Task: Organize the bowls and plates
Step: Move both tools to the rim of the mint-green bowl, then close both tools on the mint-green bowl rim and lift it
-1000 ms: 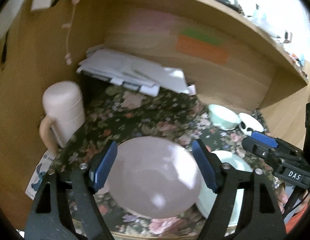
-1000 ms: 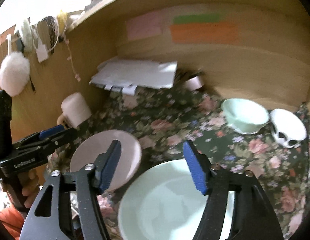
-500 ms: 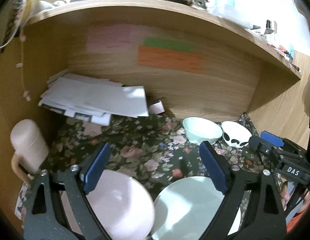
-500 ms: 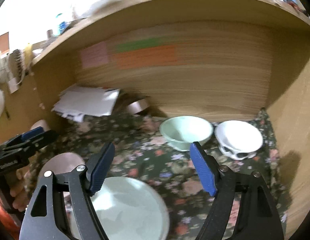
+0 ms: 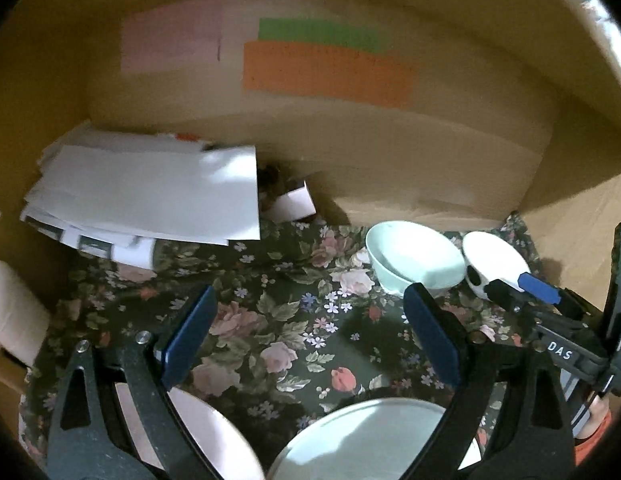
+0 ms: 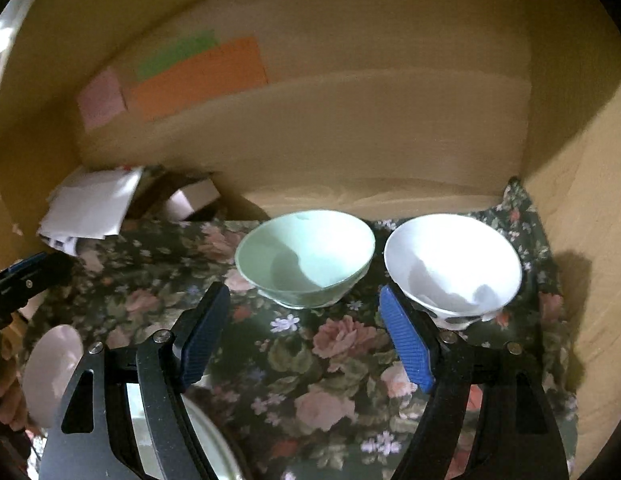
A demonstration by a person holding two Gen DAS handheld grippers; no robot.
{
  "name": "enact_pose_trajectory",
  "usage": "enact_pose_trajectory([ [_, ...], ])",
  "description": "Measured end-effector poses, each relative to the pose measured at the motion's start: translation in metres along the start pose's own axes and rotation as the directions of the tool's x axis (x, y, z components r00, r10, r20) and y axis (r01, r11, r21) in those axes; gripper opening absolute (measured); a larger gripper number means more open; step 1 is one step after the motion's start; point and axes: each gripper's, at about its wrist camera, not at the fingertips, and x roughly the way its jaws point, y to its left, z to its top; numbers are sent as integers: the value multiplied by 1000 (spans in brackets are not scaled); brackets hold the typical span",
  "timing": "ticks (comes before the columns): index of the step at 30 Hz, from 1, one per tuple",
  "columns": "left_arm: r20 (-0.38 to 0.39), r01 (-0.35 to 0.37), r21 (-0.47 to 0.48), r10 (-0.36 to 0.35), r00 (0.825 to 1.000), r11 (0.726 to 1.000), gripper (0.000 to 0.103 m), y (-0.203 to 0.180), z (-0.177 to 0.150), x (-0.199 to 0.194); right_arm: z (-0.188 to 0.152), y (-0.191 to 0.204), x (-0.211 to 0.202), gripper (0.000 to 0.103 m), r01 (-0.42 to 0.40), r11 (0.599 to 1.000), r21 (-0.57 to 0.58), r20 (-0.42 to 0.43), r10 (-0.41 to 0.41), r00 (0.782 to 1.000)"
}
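In the left wrist view my left gripper (image 5: 310,308) is open over the floral cloth (image 5: 278,320), nothing between its fingers. A pink plate (image 5: 198,432) and a mint green plate (image 5: 370,440) lie side by side at the bottom edge, under the gripper. Further back on the right stand a mint bowl (image 5: 414,256) and a white bowl with black spots (image 5: 494,256). My right gripper (image 5: 518,290) reaches in beside the white bowl. In the right wrist view my right gripper (image 6: 304,300) is open just short of the mint bowl (image 6: 306,256), with the white bowl (image 6: 450,260) to its right.
A wooden alcove encloses the cloth, its back wall (image 5: 430,152) carrying pink, green and orange paper notes. A pile of white papers (image 5: 150,196) and a small box (image 5: 294,202) sit at the back left. A pale pink mug (image 5: 14,316) stands at the left wall.
Both grippers have moved away from the plates, deeper into the alcove and to the right, toward the bowls. The pink plate no longer sits between the left fingers. Both pairs of jaws have widened.
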Motion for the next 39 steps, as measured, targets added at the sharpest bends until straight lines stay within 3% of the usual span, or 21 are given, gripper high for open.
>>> enact_pose_trajectory([
  [3, -45, -9, 1, 9, 999, 1000, 95, -3, 3, 21, 1, -9, 23, 72, -5, 1000, 24, -40, 6, 999],
  [7, -98, -25, 8, 26, 995, 1000, 95, -5, 6, 46, 2, -22, 52, 59, -21, 997, 70, -98, 27, 995],
  [12, -104, -40, 14, 41, 994, 999, 95, -5, 6, 59, 2, -34, 76, 45, -50, 989, 140, -158, 73, 985],
  [25, -171, -69, 67, 80, 982, 995, 95, -14, 1, 82, 3, -36, 106, 43, -12, 990, 143, -216, 43, 976],
  [33, -178, -79, 88, 94, 980, 993, 95, -20, -2, 89, 8, -25, 119, 31, 27, 999, 19, -247, -21, 969],
  [39, -187, -93, 95, 109, 976, 991, 95, -21, -3, 95, 7, -14, 126, 20, -31, 998, -57, -290, 13, 957],
])
